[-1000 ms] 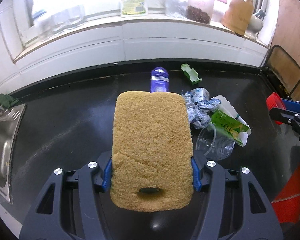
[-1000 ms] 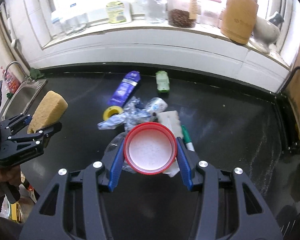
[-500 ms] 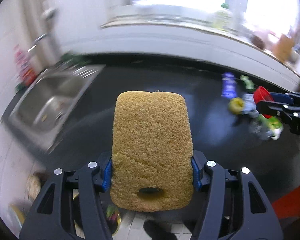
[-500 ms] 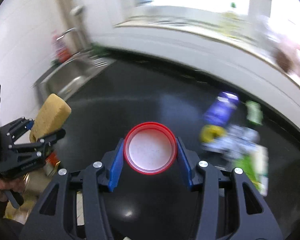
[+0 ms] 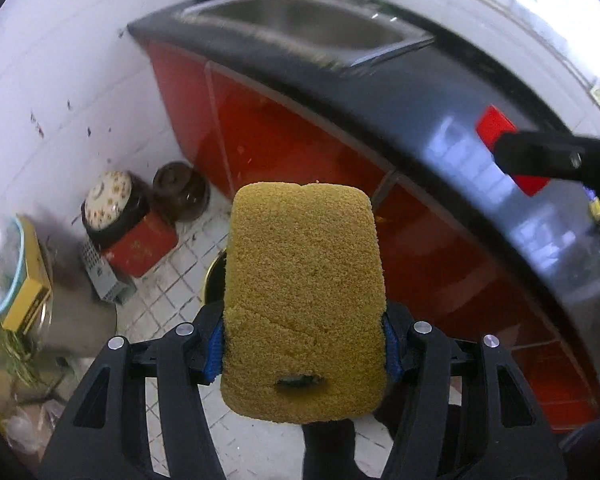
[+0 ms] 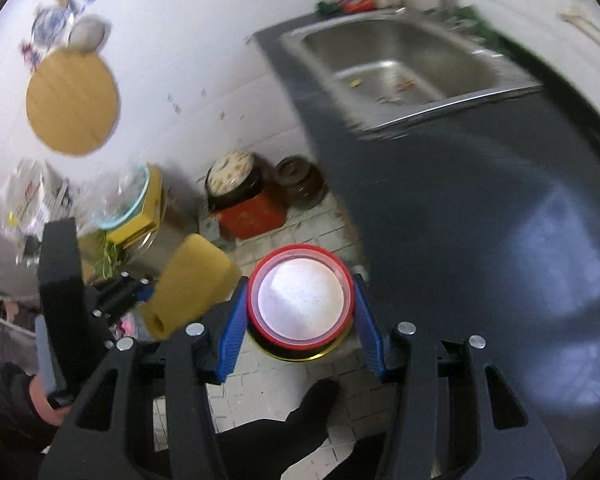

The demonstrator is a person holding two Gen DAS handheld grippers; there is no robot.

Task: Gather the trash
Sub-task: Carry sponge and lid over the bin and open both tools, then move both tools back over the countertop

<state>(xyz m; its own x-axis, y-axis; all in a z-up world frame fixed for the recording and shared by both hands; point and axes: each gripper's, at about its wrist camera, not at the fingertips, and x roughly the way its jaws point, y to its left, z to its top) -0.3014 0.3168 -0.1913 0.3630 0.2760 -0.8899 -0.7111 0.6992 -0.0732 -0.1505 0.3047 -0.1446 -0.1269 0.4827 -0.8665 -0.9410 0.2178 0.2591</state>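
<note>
Yellow and coarse-grained, the sponge (image 5: 304, 300) stands on end between the blue pads of the left gripper (image 5: 304, 344), its long axis running straight out along the fingers and its rounded end pointing away from the camera; both pads press into its sides near the lower end, so the tongs are pinched tight on it. It hangs in the air beyond the counter (image 5: 480, 92) edge, above the tiled floor (image 5: 172, 280) in front of the red cabinet doors (image 5: 284, 140). In the right wrist view the same sponge (image 6: 188, 284) tilts up and to the right, just left of the red lid (image 6: 300, 296). The right gripper (image 6: 300, 316) clamps that lid by its rim, its flat whitish face turned toward the camera, over the floor just off the edge of the dark counter. Both grippers point down toward the floor, close beside each other. The steel sink (image 6: 400, 64) sits set into the counter farther back, and a lidded pot (image 5: 112, 208) rests on a red box by the wall
</note>
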